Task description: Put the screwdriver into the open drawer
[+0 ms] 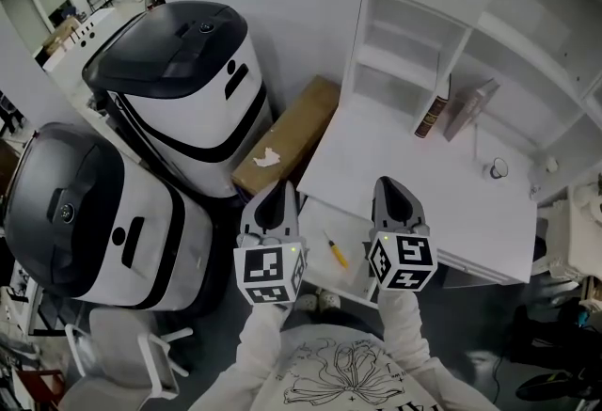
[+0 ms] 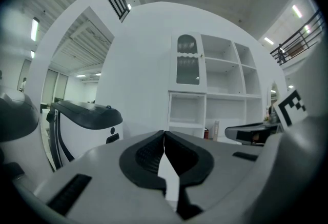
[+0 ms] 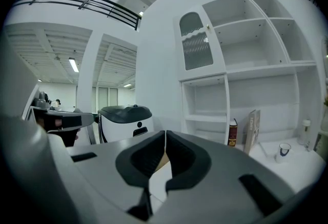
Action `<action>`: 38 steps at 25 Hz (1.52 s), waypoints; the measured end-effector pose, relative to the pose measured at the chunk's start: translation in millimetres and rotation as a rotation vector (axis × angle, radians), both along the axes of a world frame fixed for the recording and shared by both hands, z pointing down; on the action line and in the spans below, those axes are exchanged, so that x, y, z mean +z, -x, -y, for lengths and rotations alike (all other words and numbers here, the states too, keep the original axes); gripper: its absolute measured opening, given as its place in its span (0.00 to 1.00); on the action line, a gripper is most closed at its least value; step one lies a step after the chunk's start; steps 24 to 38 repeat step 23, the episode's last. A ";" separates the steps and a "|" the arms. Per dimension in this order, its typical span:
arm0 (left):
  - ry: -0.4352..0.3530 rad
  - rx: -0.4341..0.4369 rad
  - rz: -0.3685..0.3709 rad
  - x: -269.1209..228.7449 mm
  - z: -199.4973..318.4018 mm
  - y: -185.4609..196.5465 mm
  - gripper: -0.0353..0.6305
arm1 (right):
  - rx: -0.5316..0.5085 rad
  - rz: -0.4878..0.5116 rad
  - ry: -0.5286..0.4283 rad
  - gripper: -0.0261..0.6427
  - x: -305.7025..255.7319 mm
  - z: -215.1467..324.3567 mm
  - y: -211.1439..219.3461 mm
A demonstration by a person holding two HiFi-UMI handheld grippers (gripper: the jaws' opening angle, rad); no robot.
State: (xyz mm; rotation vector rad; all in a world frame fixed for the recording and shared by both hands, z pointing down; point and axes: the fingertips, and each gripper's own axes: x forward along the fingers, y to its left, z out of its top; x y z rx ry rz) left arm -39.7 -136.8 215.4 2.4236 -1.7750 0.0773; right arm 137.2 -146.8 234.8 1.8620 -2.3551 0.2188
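While both hand-held grippers hover with jaws pressed together on nothing, the yellow-handled screwdriver [image 1: 335, 251] lies in the open drawer [image 1: 316, 229], right between the left gripper [image 1: 275, 189] and right gripper [image 1: 388, 185], lower down.

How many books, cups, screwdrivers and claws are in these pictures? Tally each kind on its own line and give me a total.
Books: 2, the red book and the grey book
Cup: 1
Screwdriver: 1
Claws: 2, the left claw and the right claw
Total: 6
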 end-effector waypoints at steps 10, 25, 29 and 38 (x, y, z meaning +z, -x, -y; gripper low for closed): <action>0.001 0.003 -0.001 -0.2 -3.2 -3.1 0.06 | -0.002 0.005 -0.012 0.05 -3.3 -2.6 0.3; 0.006 0.007 0.004 4.3 -2.0 -5.1 0.06 | -0.005 -0.001 -0.008 0.05 0.8 -0.9 -2.1; 0.006 0.007 0.004 4.3 -2.0 -5.1 0.06 | -0.005 -0.001 -0.008 0.05 0.8 -0.9 -2.1; 0.006 0.007 0.004 4.3 -2.0 -5.1 0.06 | -0.005 -0.001 -0.008 0.05 0.8 -0.9 -2.1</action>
